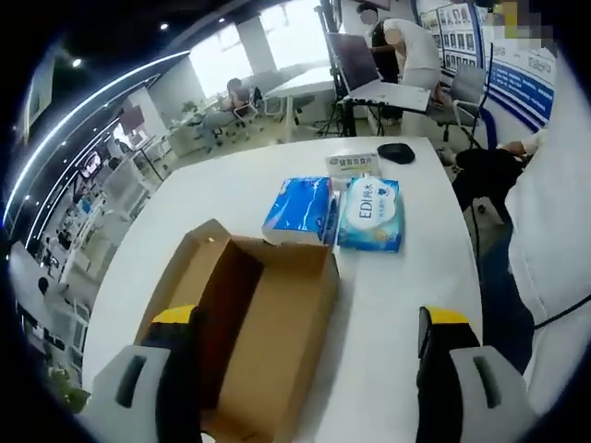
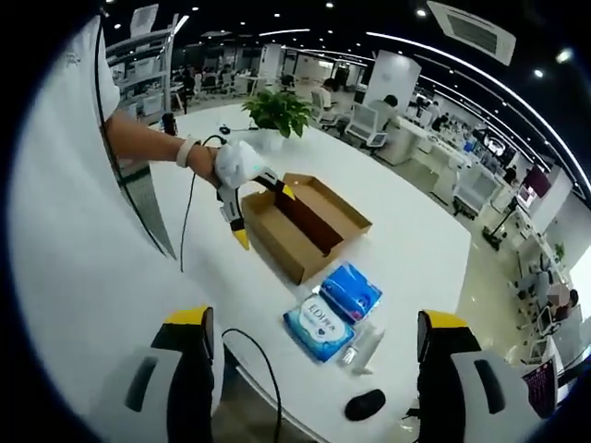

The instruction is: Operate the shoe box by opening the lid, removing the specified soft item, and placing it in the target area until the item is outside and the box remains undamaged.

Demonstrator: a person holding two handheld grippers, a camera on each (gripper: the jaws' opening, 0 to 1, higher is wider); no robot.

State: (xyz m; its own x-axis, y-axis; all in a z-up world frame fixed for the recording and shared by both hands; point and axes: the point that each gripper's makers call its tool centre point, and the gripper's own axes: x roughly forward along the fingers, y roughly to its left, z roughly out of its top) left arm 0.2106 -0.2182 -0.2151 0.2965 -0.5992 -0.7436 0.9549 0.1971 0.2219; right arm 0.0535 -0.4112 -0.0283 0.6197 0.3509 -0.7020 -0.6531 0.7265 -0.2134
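A brown cardboard shoe box lies open on the white table, its lid flap folded out to the left; its inside looks bare. Beyond it lie a blue tissue pack and a white-and-blue wipes pack, side by side. My left gripper hangs open over the box's near end, with nothing between its jaws. In the right gripper view the box, tissue pack and wipes pack lie below; my left gripper straddles the box's corner. My right gripper is open, high above the table.
A small card and a black mouse lie past the packs; a laptop stands on another table behind. A potted plant sits at the table's far end. A black cable crosses the near edge. A person's white sleeve is beside the table.
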